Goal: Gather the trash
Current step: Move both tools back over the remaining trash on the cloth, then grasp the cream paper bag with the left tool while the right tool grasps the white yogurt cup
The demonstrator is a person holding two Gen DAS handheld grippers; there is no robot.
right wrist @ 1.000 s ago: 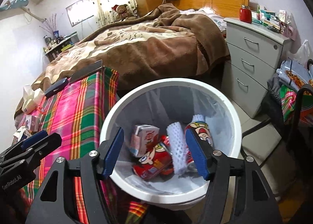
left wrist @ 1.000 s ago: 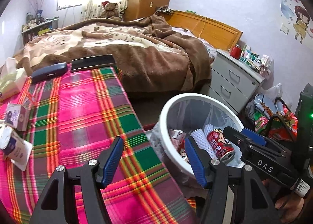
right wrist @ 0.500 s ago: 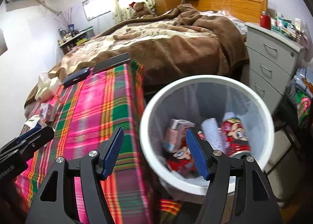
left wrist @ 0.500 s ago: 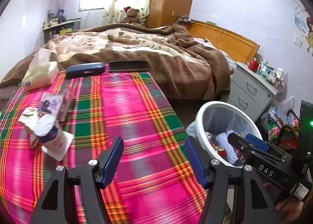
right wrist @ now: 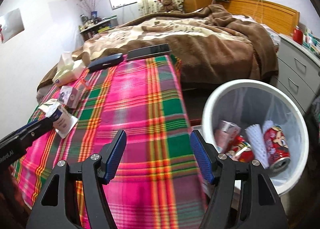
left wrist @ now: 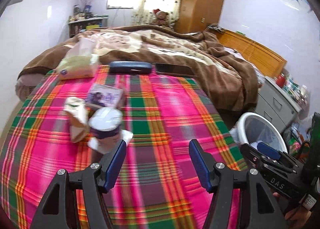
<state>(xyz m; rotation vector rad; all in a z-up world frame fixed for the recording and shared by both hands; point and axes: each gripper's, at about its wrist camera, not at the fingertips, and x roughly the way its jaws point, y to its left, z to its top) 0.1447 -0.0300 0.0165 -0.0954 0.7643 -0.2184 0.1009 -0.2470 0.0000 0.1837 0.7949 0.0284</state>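
Observation:
A white trash bin (right wrist: 254, 87) stands right of the plaid table and holds red cans (right wrist: 277, 145), a white foam net and a carton. Its rim also shows in the left wrist view (left wrist: 243, 118). On the table lie a purple-white cup (left wrist: 106, 123), a crumpled beige wrapper (left wrist: 77, 115) and a small purple carton (left wrist: 105, 97). My left gripper (left wrist: 157, 162) is open and empty above the plaid cloth, right of the cup. My right gripper (right wrist: 158, 154) is open and empty over the table's right edge, left of the bin.
A tissue pack (left wrist: 77, 65), a dark glasses case (left wrist: 130, 67) and a black phone (left wrist: 173, 69) lie at the table's far edge. A bed with a brown blanket (left wrist: 180, 53) is behind. A grey drawer unit (right wrist: 296, 69) stands beyond the bin.
Both grippers have swung left, away from the bin and over the plaid table. The cup, wrapper and carton have come nearer the middle of the left view. Both stay open and empty.

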